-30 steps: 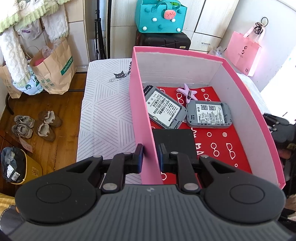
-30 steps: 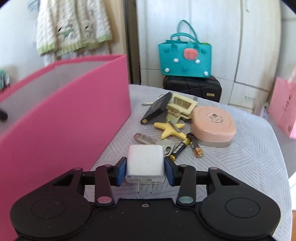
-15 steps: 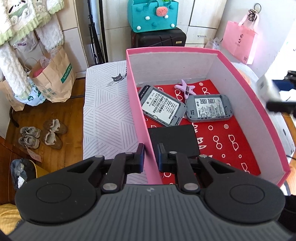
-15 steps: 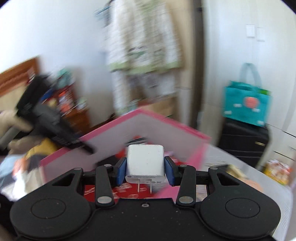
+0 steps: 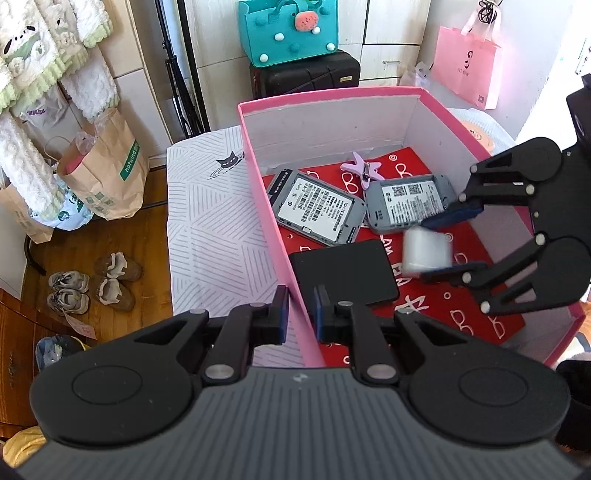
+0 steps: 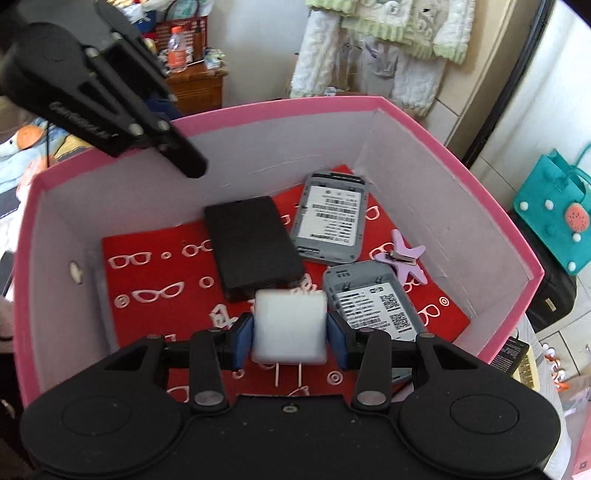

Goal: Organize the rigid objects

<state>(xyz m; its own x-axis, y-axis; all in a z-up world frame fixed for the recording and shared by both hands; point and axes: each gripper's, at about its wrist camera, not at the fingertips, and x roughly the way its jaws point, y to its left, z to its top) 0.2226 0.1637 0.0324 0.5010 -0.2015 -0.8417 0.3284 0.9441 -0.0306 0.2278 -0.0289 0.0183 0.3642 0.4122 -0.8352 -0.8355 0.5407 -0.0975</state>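
Note:
My left gripper (image 5: 298, 314) is shut on the near left wall of the pink box (image 5: 269, 206). My right gripper (image 6: 290, 341) is inside the box with its jaws spread wider than the white charger plug (image 6: 290, 328); small gaps show on both sides and the plug looks blurred. In the left wrist view the right gripper (image 5: 448, 245) is over the red floor with the plug (image 5: 424, 253) between its fingers. Two grey devices (image 6: 330, 218) (image 6: 373, 299), a black slab (image 6: 253, 245) and a purple star clip (image 6: 404, 258) lie in the box.
The box stands on a white striped cloth (image 5: 210, 229). A teal bag (image 5: 291, 27) on a black case stands behind it. A brown paper bag (image 5: 107, 173) and shoes (image 5: 92, 284) are on the wooden floor at left. A pink bag (image 5: 465, 62) hangs at the far right.
My right gripper has swung from the pile of small items over into the box with the plug, and its jaws have opened around it. My left gripper has kept hold of the box wall.

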